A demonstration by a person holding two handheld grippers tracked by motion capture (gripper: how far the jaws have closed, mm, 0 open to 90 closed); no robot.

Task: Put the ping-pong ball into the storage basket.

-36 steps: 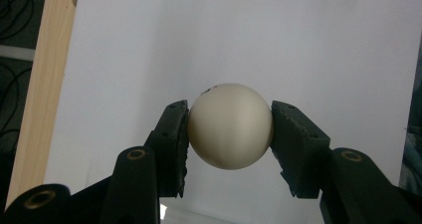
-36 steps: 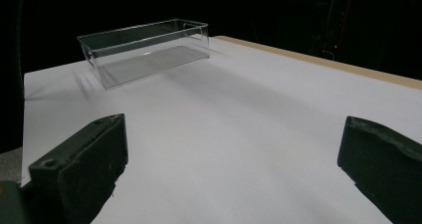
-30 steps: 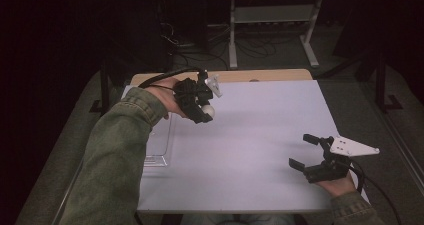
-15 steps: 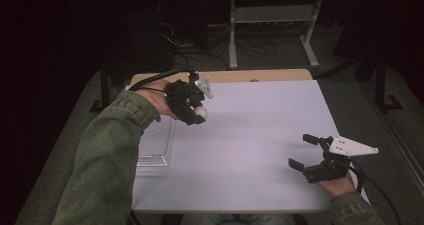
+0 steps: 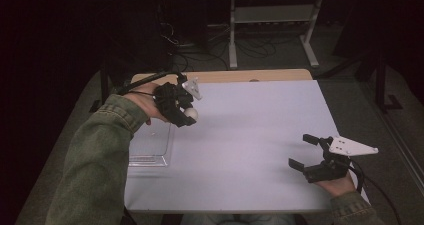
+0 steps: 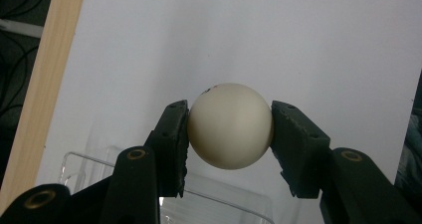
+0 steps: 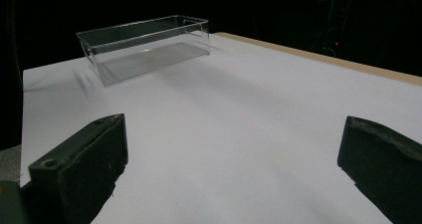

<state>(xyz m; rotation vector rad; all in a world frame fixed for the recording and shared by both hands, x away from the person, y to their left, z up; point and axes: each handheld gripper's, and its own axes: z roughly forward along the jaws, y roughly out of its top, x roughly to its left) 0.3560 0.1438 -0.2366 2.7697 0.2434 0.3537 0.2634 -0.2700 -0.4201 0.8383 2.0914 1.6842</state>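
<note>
Ball, white, sits clamped between the two pads of the left gripper, held in the air above the table, just past the clear box's rim. White sheet covers most of the table, with a wooden strip along the far edge. The box stands at the table's left side, under the person's green sleeve. Right gripper rests near the right front corner, well apart from the box, its jaws spread wide with nothing between them.
</note>
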